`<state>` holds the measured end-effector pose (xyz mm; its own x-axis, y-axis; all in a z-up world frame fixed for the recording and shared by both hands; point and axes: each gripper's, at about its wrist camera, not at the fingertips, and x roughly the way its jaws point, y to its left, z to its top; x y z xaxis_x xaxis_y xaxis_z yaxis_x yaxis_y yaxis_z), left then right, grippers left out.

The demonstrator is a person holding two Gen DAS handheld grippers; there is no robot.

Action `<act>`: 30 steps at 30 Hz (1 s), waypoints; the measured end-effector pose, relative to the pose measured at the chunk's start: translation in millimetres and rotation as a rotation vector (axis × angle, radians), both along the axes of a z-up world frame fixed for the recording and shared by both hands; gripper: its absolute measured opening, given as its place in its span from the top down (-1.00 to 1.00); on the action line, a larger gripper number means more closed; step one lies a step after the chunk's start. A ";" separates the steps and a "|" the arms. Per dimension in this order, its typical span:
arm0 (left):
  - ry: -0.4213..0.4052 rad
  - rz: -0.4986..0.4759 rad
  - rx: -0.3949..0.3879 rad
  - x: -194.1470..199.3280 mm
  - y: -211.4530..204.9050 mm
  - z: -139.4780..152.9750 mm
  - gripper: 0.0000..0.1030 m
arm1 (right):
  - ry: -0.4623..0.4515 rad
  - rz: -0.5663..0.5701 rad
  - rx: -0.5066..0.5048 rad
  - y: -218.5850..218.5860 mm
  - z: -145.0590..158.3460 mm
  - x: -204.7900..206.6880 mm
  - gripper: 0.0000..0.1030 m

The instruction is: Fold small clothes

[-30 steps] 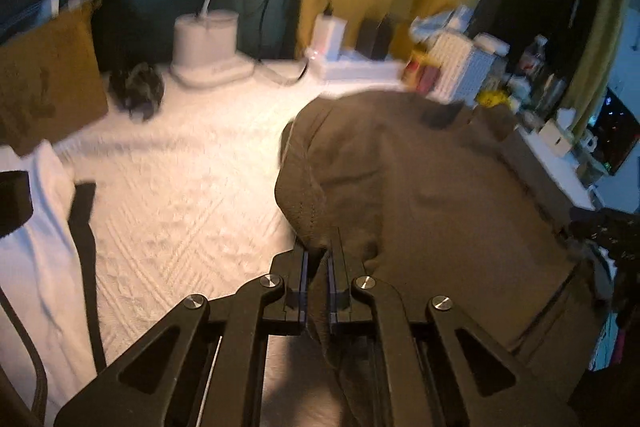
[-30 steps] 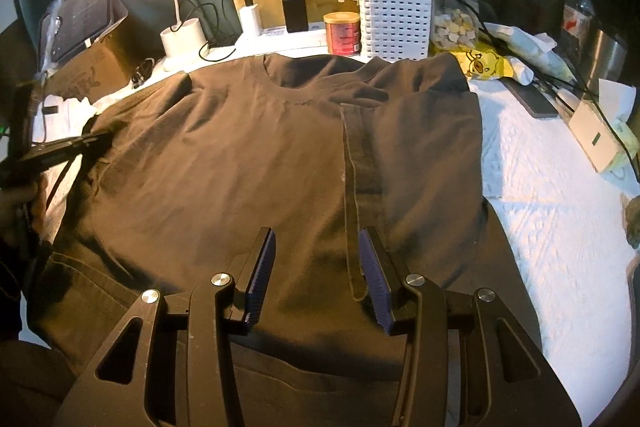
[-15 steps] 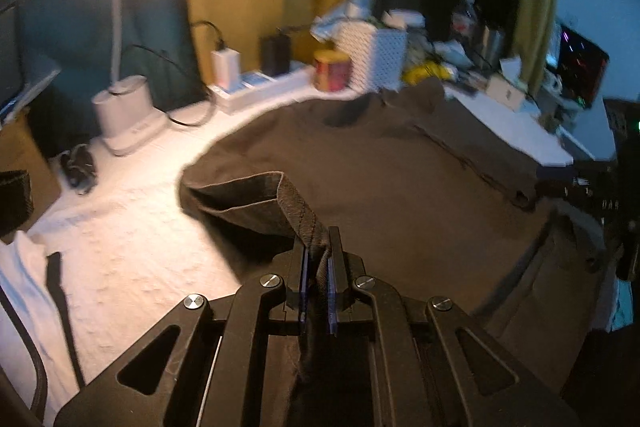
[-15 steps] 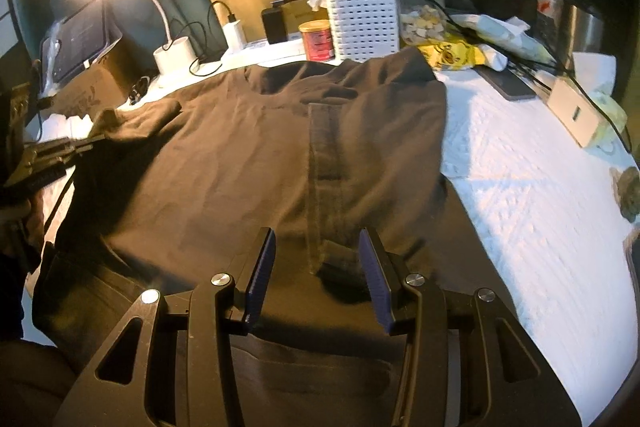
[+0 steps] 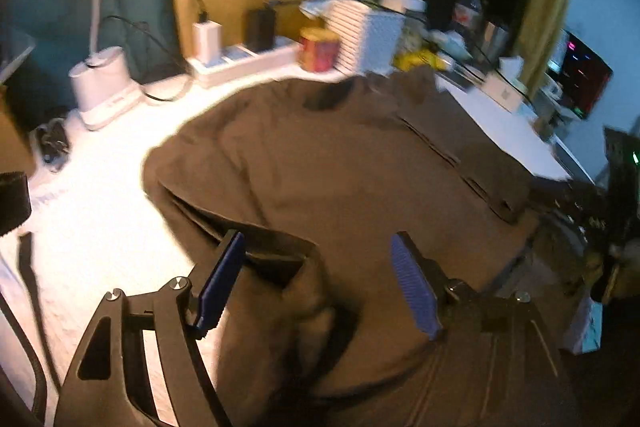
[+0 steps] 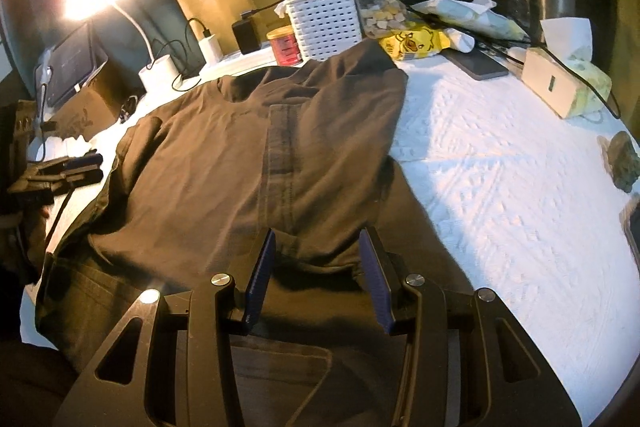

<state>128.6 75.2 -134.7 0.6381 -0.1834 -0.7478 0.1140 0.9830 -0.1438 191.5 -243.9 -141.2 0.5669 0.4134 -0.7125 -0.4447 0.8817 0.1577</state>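
The brown T-shirt (image 6: pixel 224 163) lies flat on the white quilt (image 6: pixel 500 179), collar far, hem near. The left gripper (image 5: pixel 316 283) is opening, its released sleeve slumped between the spread fingers. The right gripper (image 6: pixel 318 277) hovers half-spread over the folded right side, pinching nothing

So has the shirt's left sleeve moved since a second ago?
Yes. The sleeve has been carried in over the shirt, away from the lamp base; the left gripper is opening and lets it drop.
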 end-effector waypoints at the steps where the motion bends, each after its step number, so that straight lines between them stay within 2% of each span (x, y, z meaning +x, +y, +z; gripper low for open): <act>1: 0.001 0.030 0.014 5.0 6.6 1.0 -0.44 | -0.002 -0.002 0.003 -2.1 0.1 1.5 0.10; 5: -0.006 0.105 0.026 22.3 29.1 -0.9 -0.44 | -0.010 -0.009 0.011 -8.7 0.7 6.5 0.10; 7: -0.008 0.140 0.059 33.8 39.8 -4.9 -0.44 | -0.009 -0.013 0.012 -12.0 -0.3 9.3 0.10; 14: 0.010 0.147 0.126 64.4 53.4 -22.5 -0.43 | 0.013 -0.035 0.006 -17.4 -8.3 24.9 0.10; 16: 0.032 0.145 0.125 72.1 56.7 -31.1 -0.26 | 0.019 -0.040 0.005 -17.8 -9.9 29.6 0.10; 17: 0.043 0.150 0.122 75.2 57.6 -33.3 -0.07 | 0.022 -0.041 0.003 -17.5 -10.5 32.1 0.10; 19: 0.053 0.178 0.103 78.5 61.7 -37.7 0.05 | 0.028 -0.042 0.000 -16.9 -12.1 35.3 0.10; 21: 0.053 0.165 0.083 79.1 60.6 -37.6 0.54 | 0.037 -0.041 -0.006 -15.6 -14.5 38.2 0.10; 23: 0.051 0.154 0.079 78.5 56.7 -36.1 0.70 | 0.046 -0.040 -0.013 -14.8 -17.5 40.5 0.10; 24: 0.045 0.146 0.070 77.9 54.6 -34.2 0.86 | 0.049 -0.040 -0.013 -15.0 -18.6 41.0 0.10; 30: -0.005 0.055 0.026 79.5 26.1 -17.1 0.88 | 0.048 -0.042 -0.012 -15.5 -19.1 41.8 0.10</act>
